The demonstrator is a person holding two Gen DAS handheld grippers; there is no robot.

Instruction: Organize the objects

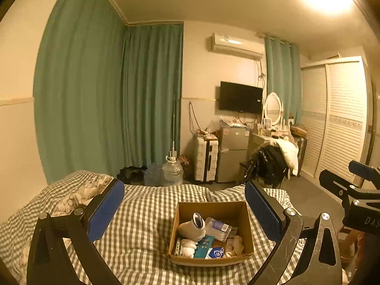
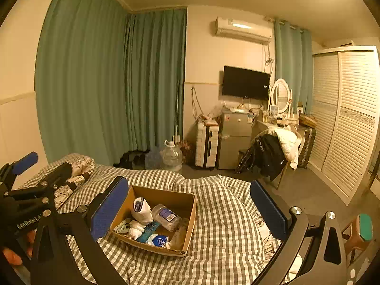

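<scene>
Cardboard box [image 1: 211, 232] sits between the left tongs [image 1: 185, 211], both tongs gaping wide and empty; soft bed [image 1: 142, 225] could tip it if nudged.

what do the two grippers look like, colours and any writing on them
Both match: the left gripper and right gripper have black, angular metal frames with triangular cut-outs and silver round bolt heads. Each finger carries a flat rectangular blue pad with a ribbed face. White lettering sits on the bodies: "GenRobot" on the left one in the right view, "DAS" on the right one in the left view. No cables or sleeves show.
</scene>
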